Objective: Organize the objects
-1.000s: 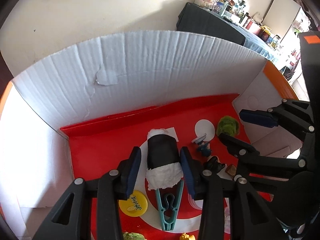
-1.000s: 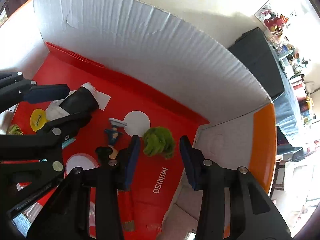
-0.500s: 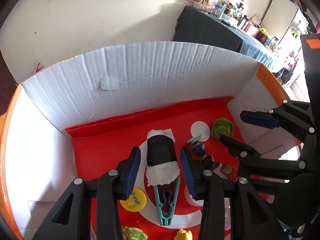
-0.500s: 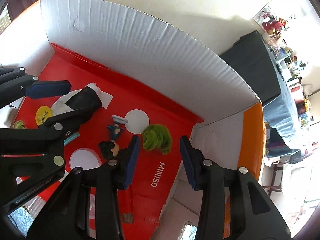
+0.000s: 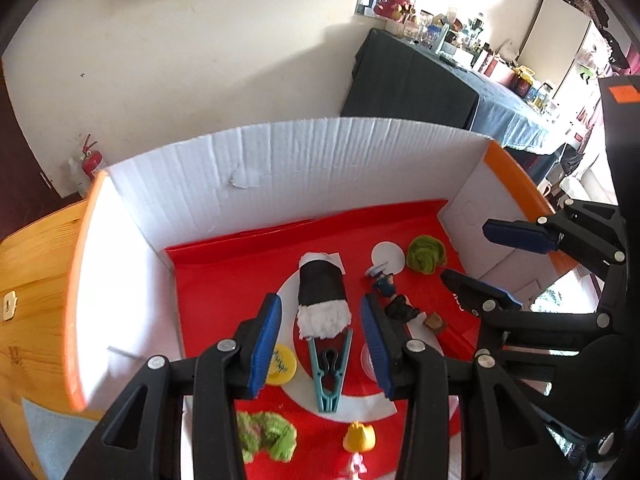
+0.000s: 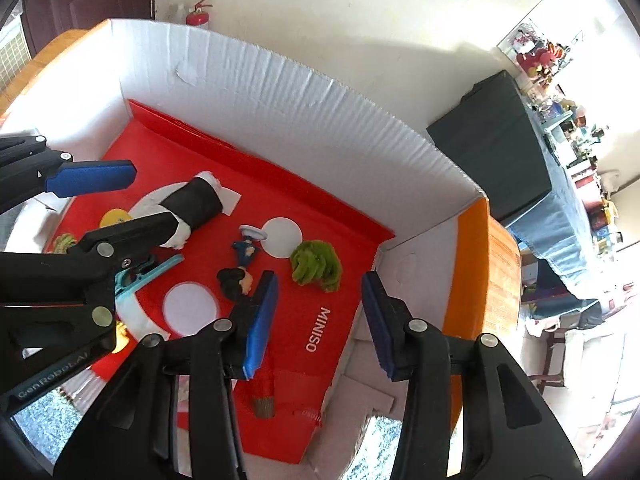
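A white-walled cardboard box [image 5: 304, 160] with a red floor filled both views. The left gripper [image 5: 320, 340] hung released above the black-and-white plush roll [image 5: 322, 296] at centre; the right gripper [image 6: 318, 320], jaws opening and empty, hovered near the green plush [image 6: 316, 266]. Both had risen since earlier, so the placing looked done; the next move probably called for fetching another item.

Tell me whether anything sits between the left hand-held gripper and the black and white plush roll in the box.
Nothing visible does. The left hand-held gripper hangs above the black and white plush roll, jaws apart and empty; the teal plastic clothespin lies just beside the roll's white end.
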The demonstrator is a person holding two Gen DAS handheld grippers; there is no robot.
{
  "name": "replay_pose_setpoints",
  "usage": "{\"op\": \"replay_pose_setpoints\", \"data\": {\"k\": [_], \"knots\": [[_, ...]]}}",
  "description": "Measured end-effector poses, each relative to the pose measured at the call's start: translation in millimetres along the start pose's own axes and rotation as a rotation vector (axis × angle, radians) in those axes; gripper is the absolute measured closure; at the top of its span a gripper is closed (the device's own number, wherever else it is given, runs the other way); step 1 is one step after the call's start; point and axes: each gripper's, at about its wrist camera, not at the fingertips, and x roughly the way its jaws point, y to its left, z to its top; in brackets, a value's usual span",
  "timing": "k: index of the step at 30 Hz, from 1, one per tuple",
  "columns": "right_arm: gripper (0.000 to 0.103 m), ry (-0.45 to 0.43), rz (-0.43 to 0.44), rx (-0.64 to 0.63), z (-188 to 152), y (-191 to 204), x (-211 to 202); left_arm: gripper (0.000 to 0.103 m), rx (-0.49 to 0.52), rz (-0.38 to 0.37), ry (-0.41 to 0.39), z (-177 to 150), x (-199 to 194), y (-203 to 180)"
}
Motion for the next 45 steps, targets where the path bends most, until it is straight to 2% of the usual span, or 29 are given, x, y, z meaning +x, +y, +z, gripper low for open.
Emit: {"op": "replay_pose_setpoints", "data": {"k": [4,7,9,11,14,16,19,28,30,37,45], "knots": [[0.059,-0.03,0.004,0.0,-1,2,-13,0.049,-0.006,0.019,-0.033,-5,-16,2],[0.059,-0.049,0.006,0.003,-5,8,-24,0.049,-0.005,0.035,-0.056,-9,-27,3],[0.057,-0.061,0.01,0.001,-7,11,-31,0.049,-0.003,0.044,-0.07,-14,-35,5],[0.05,-0.076,0.007,-0.003,-10,16,-36,0.046,0.003,0.055,-0.085,-17,-42,5],[0.05,-0.102,0.016,0.001,-15,21,-46,0.042,0.002,0.067,-0.114,-23,-51,6],[0.05,-0.119,0.02,0.011,-20,24,-53,0.036,-0.005,0.075,-0.139,-29,-59,9],[0.043,-0.151,0.027,0.023,-28,26,-61,0.033,-0.012,0.091,-0.182,-36,-71,10],[0.033,-0.26,0.085,0.079,-61,24,-89,0.021,0.027,0.142,-0.299,-62,-110,1],[0.033,-0.281,0.088,0.088,-69,24,-96,0.02,0.035,0.142,-0.317,-67,-118,-2],[0.027,-0.368,0.126,0.136,-100,20,-122,0.008,0.051,0.127,-0.379,-91,-143,-14],[0.021,-0.44,0.155,0.177,-135,22,-143,0.0,0.066,0.126,-0.41,-120,-161,-28]]}}
